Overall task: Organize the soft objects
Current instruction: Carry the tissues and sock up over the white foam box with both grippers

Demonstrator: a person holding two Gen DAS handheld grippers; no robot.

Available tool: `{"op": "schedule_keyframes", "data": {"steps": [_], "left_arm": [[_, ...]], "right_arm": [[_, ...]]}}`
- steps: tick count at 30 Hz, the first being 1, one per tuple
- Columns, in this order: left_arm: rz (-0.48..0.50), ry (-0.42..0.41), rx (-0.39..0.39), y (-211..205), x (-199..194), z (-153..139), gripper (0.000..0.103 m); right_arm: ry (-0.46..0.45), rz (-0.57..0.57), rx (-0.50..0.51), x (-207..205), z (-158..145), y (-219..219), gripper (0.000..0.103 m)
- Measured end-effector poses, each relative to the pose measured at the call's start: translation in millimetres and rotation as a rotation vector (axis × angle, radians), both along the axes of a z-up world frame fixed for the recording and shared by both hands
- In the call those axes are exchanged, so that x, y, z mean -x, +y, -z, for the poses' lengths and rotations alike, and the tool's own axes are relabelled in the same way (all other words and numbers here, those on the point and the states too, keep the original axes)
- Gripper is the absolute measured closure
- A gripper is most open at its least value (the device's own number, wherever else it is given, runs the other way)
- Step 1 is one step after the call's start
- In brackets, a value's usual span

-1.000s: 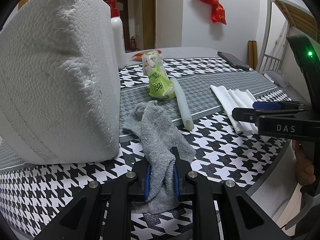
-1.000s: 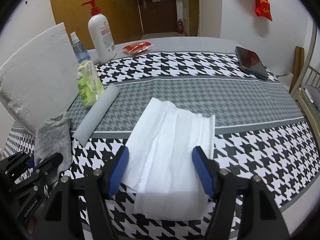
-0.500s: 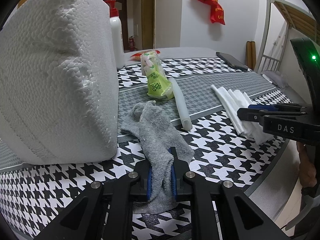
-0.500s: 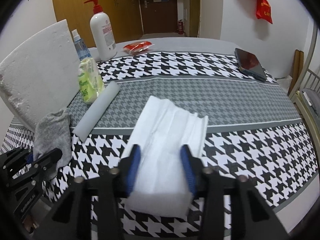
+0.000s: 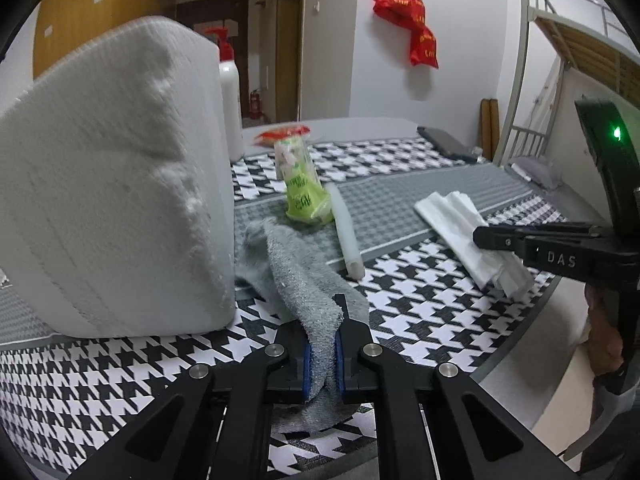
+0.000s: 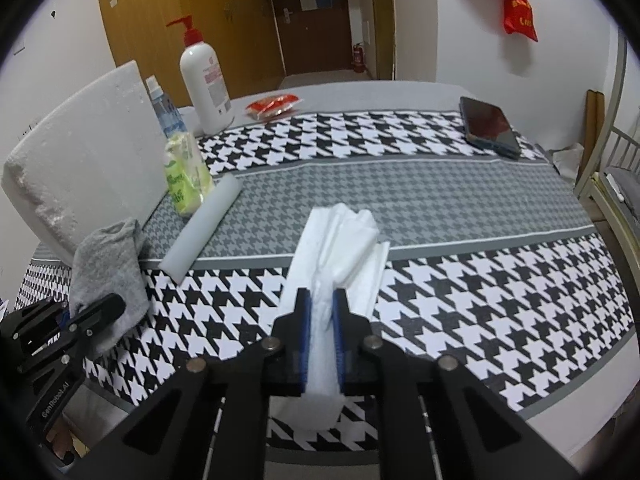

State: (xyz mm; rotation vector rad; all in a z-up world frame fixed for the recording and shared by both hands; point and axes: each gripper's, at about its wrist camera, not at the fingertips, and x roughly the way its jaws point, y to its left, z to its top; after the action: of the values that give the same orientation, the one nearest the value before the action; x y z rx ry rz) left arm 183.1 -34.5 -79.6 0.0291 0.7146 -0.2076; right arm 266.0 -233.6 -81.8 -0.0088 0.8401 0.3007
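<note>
A grey sock point(image 5: 296, 264) lies on the houndstooth tablecloth point(image 5: 420, 296) beside the foam block. My left gripper point(image 5: 322, 332) is shut on its near end, the jaws closing tight and the cloth bunched between the blue pads. The right wrist view has the sock point(image 6: 108, 264) at the left with the left gripper point(image 6: 96, 312) on it. A stack of white tissue point(image 6: 344, 240) lies mid-table. My right gripper point(image 6: 320, 300) has its jaws closing on the tissue's near end, which is pinched into a ridge between the pads. Seen from the left wrist, the right gripper point(image 5: 484, 236) holds the tissue point(image 5: 452, 216).
A big white foam block point(image 5: 112, 184) stands left, touching the sock. Behind are a green packet point(image 5: 304, 192), a white tube point(image 5: 346, 232), a pump bottle point(image 6: 204, 76), a water bottle point(image 6: 160, 104), a red packet point(image 6: 274, 104) and a phone point(image 6: 490, 126). The table's front edge is close.
The right jaws went from wide apart to pinched on the tissue, gathering it into folds. The left jaws tightened on the sock, and its near end now stands up between the pads.
</note>
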Motion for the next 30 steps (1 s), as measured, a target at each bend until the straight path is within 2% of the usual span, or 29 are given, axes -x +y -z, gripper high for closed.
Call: {"op": "schedule_keyframes", "data": {"steps": [6,8,19,30], "left_arm": [[-0.004,-0.032,0.014,6.5,11.2,-12.3,0.094],[-0.006,-0.039,0.018,8.8,14.3,-15.1,0.094],[0.023,-0.112,0.024,11.6,34.5,-33.8,0.095],[0.026,-0.178,0.029,17.5,49.6,-54.1,0.095]], "right_arm": [[-0.035,-0.01,-0.015,10.7,-11.7,0.9,0.09],[-0.045,-0.007,-0.017,12.3,-14.3,0.7,0.093],[-0.089,-0.01,-0.045,26.5,-28.7,-0.1,0.097],[-0.131,-0.015,-0.061,37.3,-44.6,0.2,0.097]]}}
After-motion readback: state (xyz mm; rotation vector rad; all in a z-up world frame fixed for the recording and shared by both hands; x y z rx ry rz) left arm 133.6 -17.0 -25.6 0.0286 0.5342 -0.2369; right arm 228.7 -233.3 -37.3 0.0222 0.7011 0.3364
